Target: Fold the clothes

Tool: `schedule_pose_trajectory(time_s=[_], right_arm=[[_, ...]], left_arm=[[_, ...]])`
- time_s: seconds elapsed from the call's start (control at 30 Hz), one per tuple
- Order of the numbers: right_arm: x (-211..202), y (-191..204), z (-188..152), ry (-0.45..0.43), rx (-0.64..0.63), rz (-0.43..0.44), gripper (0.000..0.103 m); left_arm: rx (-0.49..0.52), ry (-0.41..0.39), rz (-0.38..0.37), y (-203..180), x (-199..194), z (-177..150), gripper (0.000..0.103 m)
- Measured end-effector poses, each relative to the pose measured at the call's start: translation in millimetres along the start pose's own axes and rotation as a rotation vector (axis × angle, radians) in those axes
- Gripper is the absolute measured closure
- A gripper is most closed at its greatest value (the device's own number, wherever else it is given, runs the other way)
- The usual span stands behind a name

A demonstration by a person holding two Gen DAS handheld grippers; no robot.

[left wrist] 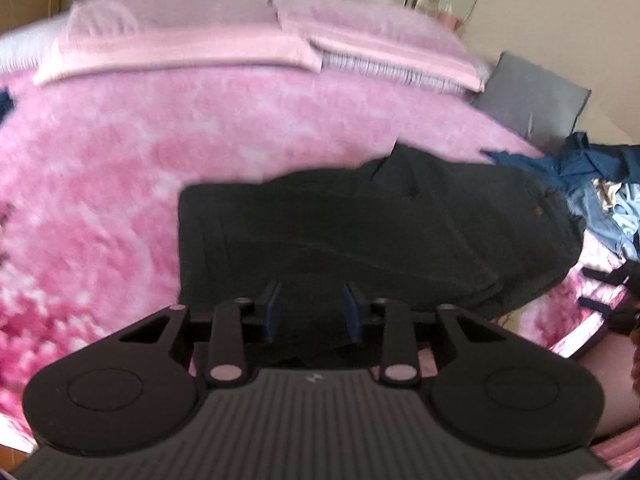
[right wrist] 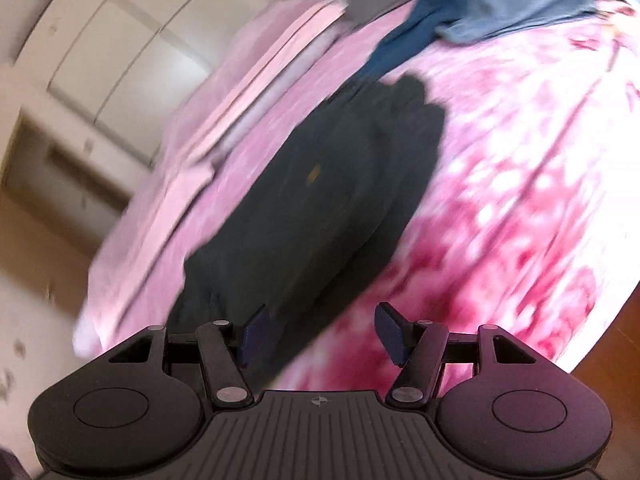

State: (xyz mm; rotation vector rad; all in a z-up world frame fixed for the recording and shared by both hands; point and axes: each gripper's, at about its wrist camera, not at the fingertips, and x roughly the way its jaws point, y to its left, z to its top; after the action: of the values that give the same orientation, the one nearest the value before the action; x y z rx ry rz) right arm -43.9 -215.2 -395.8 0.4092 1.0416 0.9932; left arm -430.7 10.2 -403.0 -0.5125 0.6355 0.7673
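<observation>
A dark green-black garment (left wrist: pixel 360 232) lies folded in a rough rectangle on the pink floral bedspread (left wrist: pixel 120 184). My left gripper (left wrist: pixel 313 310) is open and empty, its blue pads above the garment's near edge. In the right wrist view the same garment (right wrist: pixel 320 200) runs diagonally across the bed. My right gripper (right wrist: pixel 322 334) is open and empty above its near end, left pad over the cloth, right pad over the bedspread (right wrist: pixel 500 200). Both views are blurred by motion.
A heap of blue clothes (left wrist: pixel 600 196) lies at the right of the bed, also in the right wrist view (right wrist: pixel 500 4). Pink pillows (left wrist: pixel 180 40) and a grey cushion (left wrist: pixel 528 96) sit at the head. Wardrobe doors (right wrist: pixel 120 40) and wooden floor (right wrist: pixel 32 232) are beyond the bed.
</observation>
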Motion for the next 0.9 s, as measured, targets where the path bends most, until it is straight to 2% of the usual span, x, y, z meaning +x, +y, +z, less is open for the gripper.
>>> schedule_pose_trajectory(time_s=[0.1, 0.23, 0.3, 0.37, 0.53, 0.6, 0.67, 0.77, 0.87, 0.9], right_arm=[[1, -18, 17, -0.055, 0.063, -0.016, 0.041], [6, -43, 32, -0.099, 0.185, 0.020, 0.041], [10, -55, 39, -0.112, 0.243, 0.036, 0.035], [14, -66, 46, -0.123, 0.293, 0.043, 0.033], [22, -82, 67, -0.149, 0.373, 0.063, 0.033], [28, -80, 78, -0.147, 0.350, 0.052, 0.034], [36, -78, 85, -0.134, 0.323, 0.044, 0.034], [47, -74, 89, -0.112, 0.289, 0.017, 0.034], [45, -75, 86, -0.110, 0.292, 0.045, 0.036], [49, -73, 83, -0.108, 0.282, 0.053, 0.039]], left_arm=[[0.034, 0.006, 0.018, -2, 10, -3, 0.074], [-0.005, 0.006, -0.026, 1, 4, 13, 0.075], [-0.032, -0.011, -0.059, 2, 2, 22, 0.075], [-0.048, -0.015, -0.080, 2, 5, 30, 0.075], [-0.042, 0.040, -0.065, -1, 32, 38, 0.075], [-0.049, 0.073, -0.045, 1, 45, 34, 0.077], [-0.063, 0.083, -0.032, 4, 52, 31, 0.083], [-0.090, 0.075, -0.038, 8, 51, 30, 0.083], [-0.126, 0.071, -0.059, 13, 48, 31, 0.083], [-0.131, 0.074, -0.063, 15, 49, 32, 0.083]])
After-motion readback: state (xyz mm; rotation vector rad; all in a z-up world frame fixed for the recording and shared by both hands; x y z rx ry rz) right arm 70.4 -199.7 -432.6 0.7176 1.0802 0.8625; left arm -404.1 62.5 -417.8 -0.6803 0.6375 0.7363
